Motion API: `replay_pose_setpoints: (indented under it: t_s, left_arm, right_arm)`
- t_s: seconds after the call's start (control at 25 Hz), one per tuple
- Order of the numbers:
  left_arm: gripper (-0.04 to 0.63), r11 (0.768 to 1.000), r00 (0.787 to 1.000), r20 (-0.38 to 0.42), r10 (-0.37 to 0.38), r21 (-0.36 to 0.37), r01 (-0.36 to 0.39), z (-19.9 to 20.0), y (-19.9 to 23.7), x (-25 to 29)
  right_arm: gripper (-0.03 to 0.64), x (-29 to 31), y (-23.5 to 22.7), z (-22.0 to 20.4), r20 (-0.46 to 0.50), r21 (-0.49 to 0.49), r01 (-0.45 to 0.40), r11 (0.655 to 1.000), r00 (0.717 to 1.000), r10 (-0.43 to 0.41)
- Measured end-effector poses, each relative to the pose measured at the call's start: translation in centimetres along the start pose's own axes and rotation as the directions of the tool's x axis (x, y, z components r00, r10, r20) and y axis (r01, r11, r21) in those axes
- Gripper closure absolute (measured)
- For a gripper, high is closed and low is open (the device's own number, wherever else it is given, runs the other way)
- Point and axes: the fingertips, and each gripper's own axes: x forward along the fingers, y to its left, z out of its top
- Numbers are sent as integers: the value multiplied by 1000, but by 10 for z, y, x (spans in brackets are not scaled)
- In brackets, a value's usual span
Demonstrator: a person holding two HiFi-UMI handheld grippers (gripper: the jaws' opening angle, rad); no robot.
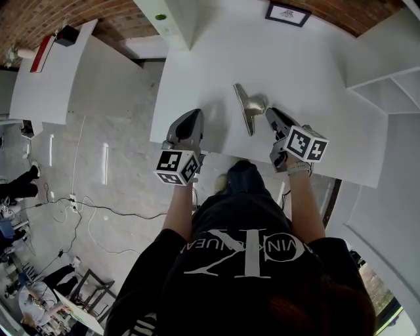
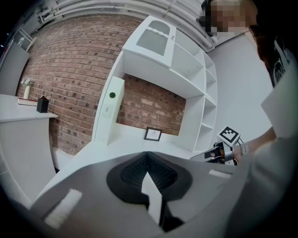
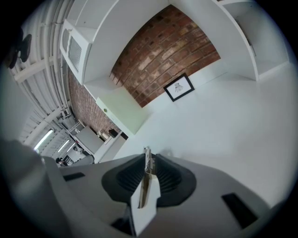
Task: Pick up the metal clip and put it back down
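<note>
The metal clip [image 1: 245,109] is a long silvery bar with a rounded handle, over the white table [image 1: 315,72] near its front edge. My right gripper [image 1: 270,113] reaches its handle from the right and is shut on it. In the right gripper view a thin metal edge of the clip [image 3: 147,163] sticks up between the closed pads of the right gripper [image 3: 148,160]. Whether the clip touches the table I cannot tell. My left gripper [image 1: 192,117] hovers at the table's front left, shut with nothing in it; in its own view the left gripper [image 2: 148,158] has its pads pressed together.
A framed picture [image 1: 287,13] leans against the brick wall at the back. White shelves [image 1: 387,85] stand at the right and a white box with a green dot [image 1: 162,20] at the back left. A second white table [image 1: 46,79] is far left, across open floor.
</note>
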Motion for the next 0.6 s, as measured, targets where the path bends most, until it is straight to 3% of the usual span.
replay_pose_setpoints:
  t_s: [0.6]
  left_arm:
    - [586,998,998,33,-59,12,58,10,-17,-17]
  right_arm:
    - [589,-45,23,10,119,-71,29,997,993,-21]
